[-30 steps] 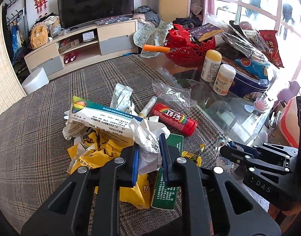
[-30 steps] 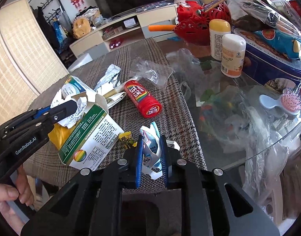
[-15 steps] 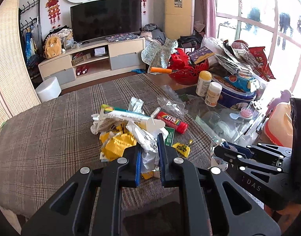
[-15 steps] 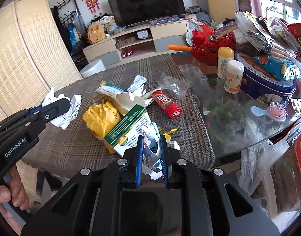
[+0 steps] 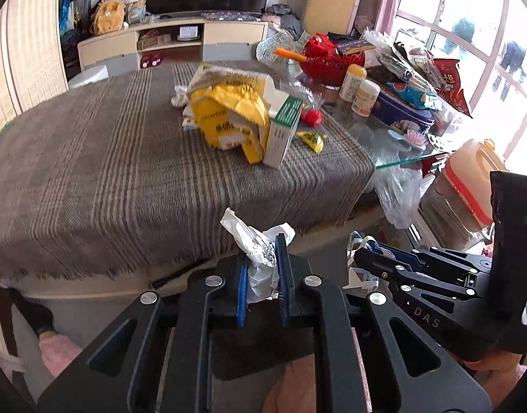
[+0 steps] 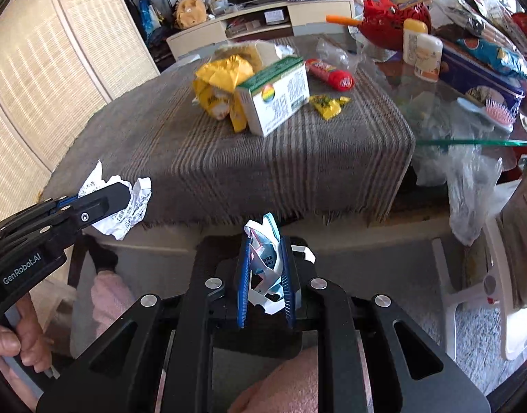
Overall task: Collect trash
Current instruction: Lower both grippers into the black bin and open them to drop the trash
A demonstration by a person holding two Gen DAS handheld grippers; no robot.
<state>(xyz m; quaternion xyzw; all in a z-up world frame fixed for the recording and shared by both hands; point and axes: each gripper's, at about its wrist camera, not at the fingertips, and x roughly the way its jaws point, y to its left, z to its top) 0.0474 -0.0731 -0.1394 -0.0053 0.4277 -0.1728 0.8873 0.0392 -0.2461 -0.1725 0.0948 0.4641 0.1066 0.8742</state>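
Note:
My left gripper [image 5: 261, 251] is shut on a crumpled white printed paper [image 5: 260, 241], held off the table's near edge; it also shows at the left of the right wrist view [image 6: 120, 199]. My right gripper [image 6: 265, 244] is shut on a torn blue-and-white wrapper [image 6: 265, 258], also below the table edge. A heap of trash stays on the plaid cloth: a yellow bag [image 6: 225, 72], a green-and-white carton [image 6: 277, 96], a red tube [image 6: 332, 74] and a small yellow wrapper [image 6: 327, 105].
The table [image 5: 91, 158] has a glass half on the right with bottles [image 5: 361, 89], a blue tin, a red basket [image 5: 327, 58] and a hairbrush. A clear plastic bag [image 6: 470, 186] hangs off its edge. A white stool and an orange-capped jug [image 5: 470, 179] stand at right.
Both grippers have pulled back and down from the table with their trash still held. The heap now lies farther away, and the table's near edge is in view.

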